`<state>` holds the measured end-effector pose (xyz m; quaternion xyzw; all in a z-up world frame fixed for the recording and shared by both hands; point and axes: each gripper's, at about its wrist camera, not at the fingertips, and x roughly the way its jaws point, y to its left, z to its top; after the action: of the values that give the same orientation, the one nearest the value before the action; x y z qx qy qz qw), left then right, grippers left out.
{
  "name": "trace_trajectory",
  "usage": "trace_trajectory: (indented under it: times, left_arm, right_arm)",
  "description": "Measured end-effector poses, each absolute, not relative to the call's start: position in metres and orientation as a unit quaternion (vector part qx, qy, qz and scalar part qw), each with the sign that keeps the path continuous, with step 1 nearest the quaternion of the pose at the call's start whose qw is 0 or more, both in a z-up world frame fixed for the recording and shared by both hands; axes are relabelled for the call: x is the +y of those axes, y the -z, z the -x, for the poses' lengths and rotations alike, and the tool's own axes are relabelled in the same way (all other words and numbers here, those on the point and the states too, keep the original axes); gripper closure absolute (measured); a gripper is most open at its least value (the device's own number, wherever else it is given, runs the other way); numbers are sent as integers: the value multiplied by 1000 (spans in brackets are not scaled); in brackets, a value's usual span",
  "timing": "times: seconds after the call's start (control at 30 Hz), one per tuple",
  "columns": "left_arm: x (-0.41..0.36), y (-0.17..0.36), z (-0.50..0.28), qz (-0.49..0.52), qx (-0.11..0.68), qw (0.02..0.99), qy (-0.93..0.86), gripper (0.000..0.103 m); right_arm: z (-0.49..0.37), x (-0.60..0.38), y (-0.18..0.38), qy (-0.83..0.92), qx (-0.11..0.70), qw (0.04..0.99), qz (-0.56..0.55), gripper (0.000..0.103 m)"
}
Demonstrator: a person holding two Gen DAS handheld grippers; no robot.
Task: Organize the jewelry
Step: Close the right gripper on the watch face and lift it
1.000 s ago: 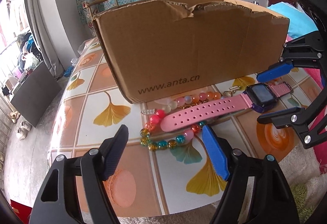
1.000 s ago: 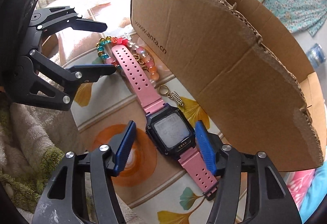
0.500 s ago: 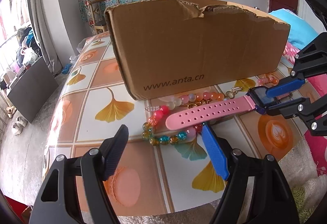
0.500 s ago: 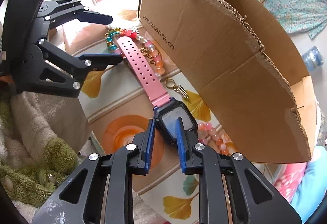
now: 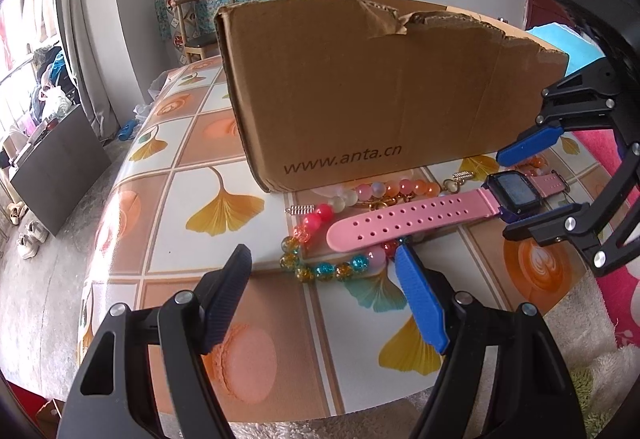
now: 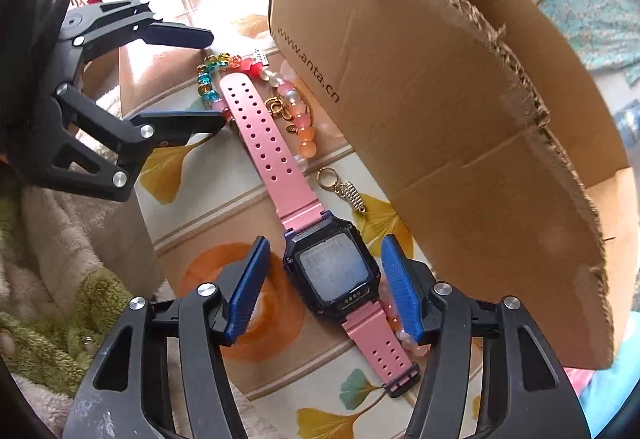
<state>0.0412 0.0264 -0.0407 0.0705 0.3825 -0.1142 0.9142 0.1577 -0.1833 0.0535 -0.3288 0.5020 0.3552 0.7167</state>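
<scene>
watch point(image 6: 280, 175) on table point(image 5: 168, 239) | box point(image 5: 360, 91) behind | bracelet point(image 5: 320, 267) under strap

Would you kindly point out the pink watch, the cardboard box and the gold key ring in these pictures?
pink watch point(image 6: 334, 271): right wrist view, on the dark screen.
cardboard box point(image 5: 360, 87): left wrist view, on the near side wall.
gold key ring point(image 6: 328, 175): right wrist view, on the ring's rim.

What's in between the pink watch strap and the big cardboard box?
In the right wrist view, a bead bracelet and a gold keyring charm lie between the pink watch and the cardboard box.
</scene>
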Motion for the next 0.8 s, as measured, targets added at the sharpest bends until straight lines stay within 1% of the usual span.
trace_trajectory:
  times: [0.03, 0.1, 0.33, 0.43, 0.6, 0.67, 0.8]
  left_arm:
    - [27, 41, -41, -69, 383, 914, 114, 31]
    - [27, 40, -42, -68, 383, 914, 113, 31]
    - [29, 39, -42, -60, 380, 915, 118, 31]
    - [32, 37, -40, -55, 376, 917, 117, 31]
    - [35, 20, -23, -52, 336, 931, 133, 31]
    - [31, 13, -16, -61, 320, 934, 149, 31]
    - [3, 5, -10, -115, 303, 928, 185, 31]
  right_arm:
    - [-159, -183, -53, -355, 506, 717, 323, 50]
    - [-165, -184, -53, -354, 506, 716, 325, 57]
    - [-147, -183, -47, -352, 508, 715, 327, 59]
    - [-154, -182, -50, -357, 516, 713, 312, 59]
    - [-167, -194, -49, -378, 540, 704, 265, 59]
    - [-174, -196, -47, -390, 546, 697, 252, 59]
    - [-194, -205, -41, -415, 564, 678, 222, 59]
